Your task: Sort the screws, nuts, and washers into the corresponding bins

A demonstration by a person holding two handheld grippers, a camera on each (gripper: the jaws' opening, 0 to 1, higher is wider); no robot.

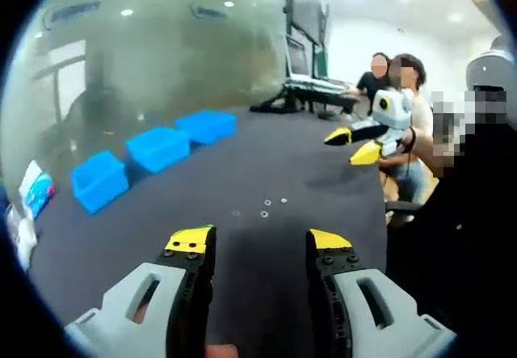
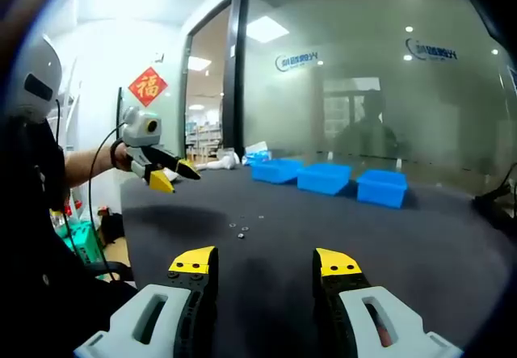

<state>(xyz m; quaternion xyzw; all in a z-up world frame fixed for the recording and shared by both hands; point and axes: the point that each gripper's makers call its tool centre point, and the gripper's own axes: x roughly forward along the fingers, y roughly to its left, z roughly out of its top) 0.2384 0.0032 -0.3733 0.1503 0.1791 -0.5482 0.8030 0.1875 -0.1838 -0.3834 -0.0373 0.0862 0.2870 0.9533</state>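
Grippers raised, pre-pick

Left gripper (image 1: 257,249) & right gripper (image 2: 265,267): jaws wide, empty, held above table (image 1: 323,172) for approach. Hardware (image 1: 264,208) lies loose just ahead of jaws. Bins (image 1: 157,149) in row beyond, w/ clear access.

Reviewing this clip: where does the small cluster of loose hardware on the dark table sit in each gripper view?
Left gripper view: the loose hardware lies just above centre, on the dark table ahead of the open jaws, right of the three blue bins.
Right gripper view: the hardware lies left of centre, ahead of the open jaws, below and left of the bins.
Shared landmark: the row of three blue bins.
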